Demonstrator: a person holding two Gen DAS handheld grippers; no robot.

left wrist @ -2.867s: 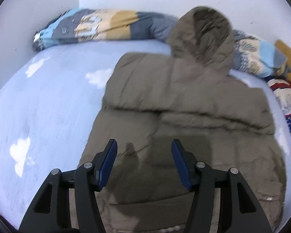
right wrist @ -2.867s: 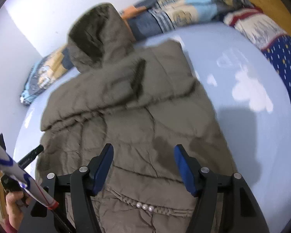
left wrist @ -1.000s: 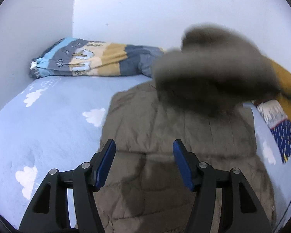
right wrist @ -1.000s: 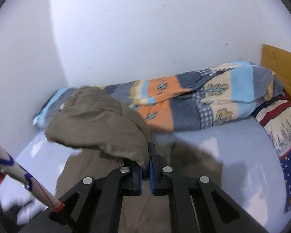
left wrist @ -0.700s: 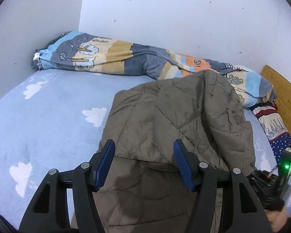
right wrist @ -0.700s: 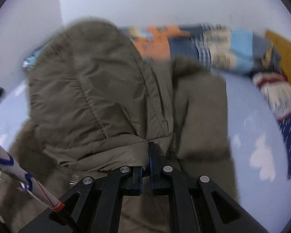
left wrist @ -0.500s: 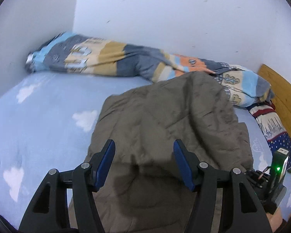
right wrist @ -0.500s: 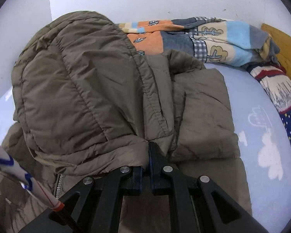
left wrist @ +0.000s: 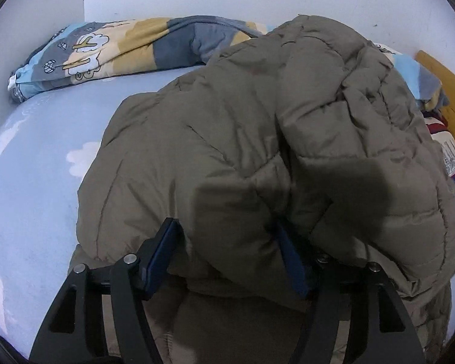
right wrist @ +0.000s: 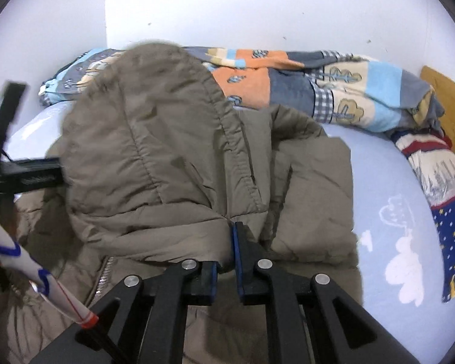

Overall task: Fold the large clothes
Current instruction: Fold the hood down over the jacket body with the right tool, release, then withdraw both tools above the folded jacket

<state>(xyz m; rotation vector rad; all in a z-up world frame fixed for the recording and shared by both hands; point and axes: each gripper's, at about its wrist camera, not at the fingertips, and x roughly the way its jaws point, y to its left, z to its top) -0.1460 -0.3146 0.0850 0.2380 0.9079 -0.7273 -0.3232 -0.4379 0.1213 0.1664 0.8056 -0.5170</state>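
A large olive-brown padded jacket (left wrist: pixel 257 139) lies on the light blue bed, its top part with the hood (right wrist: pixel 154 127) folded forward over its body. My right gripper (right wrist: pixel 230 242) is shut on the jacket's edge near the hood and holds it up. My left gripper (left wrist: pixel 227 242) is open, and a fold of the jacket bulges between its blue pads (left wrist: pixel 162 250). The left gripper's frame shows at the left edge of the right wrist view (right wrist: pixel 18 173).
A rolled patchwork blanket (left wrist: pixel 112 48) lies along the back wall, also in the right wrist view (right wrist: pixel 333 91). A striped and starred cloth (right wrist: pixel 443 182) lies at the right by a wooden headboard (right wrist: pixel 446 103). The sheet (left wrist: pixel 36 163) has white cloud prints.
My right gripper shut on the hood end and pulled it forward over the jacket's body. The folded part now reaches my left gripper, which has stayed open and moved in close.
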